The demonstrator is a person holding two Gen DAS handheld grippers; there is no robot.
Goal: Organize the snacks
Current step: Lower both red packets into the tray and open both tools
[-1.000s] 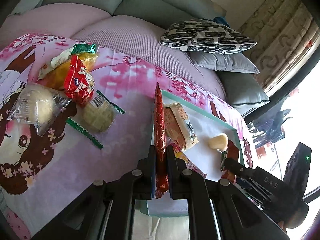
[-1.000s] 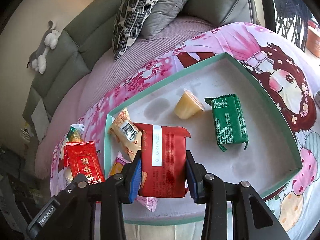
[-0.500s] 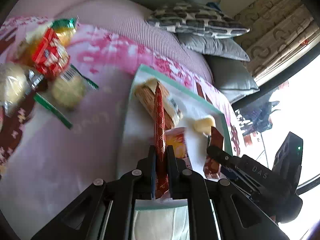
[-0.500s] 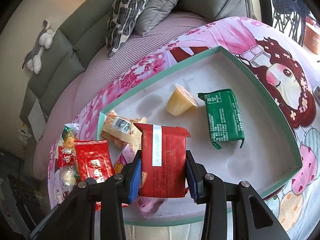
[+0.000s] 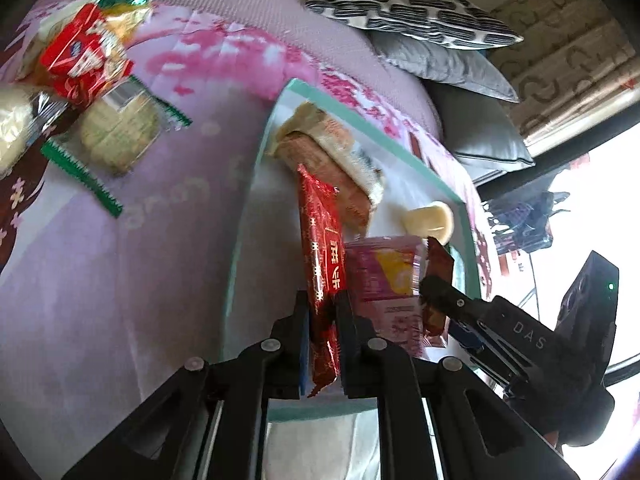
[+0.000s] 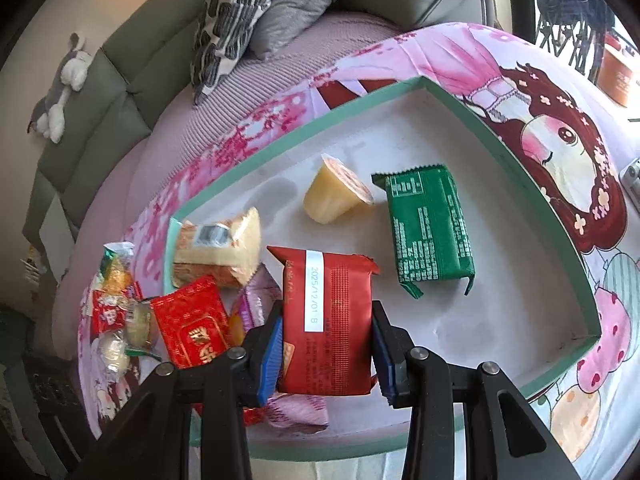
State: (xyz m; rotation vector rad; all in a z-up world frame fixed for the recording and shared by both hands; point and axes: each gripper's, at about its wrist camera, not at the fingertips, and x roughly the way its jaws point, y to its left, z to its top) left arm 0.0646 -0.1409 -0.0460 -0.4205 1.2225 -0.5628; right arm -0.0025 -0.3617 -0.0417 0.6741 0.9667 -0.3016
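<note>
2 red packets (image 5: 322,264) (image 6: 328,320) edge-up in claws, long axes pointing away

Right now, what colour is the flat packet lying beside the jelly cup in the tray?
Green packet, printed white; clearest in the right wrist view.

Counting five snack packs in the tray (image 6: 448,92), plus one jelly cup (image 6: 332,196), and two sofa pillows (image 6: 244,12).
</note>
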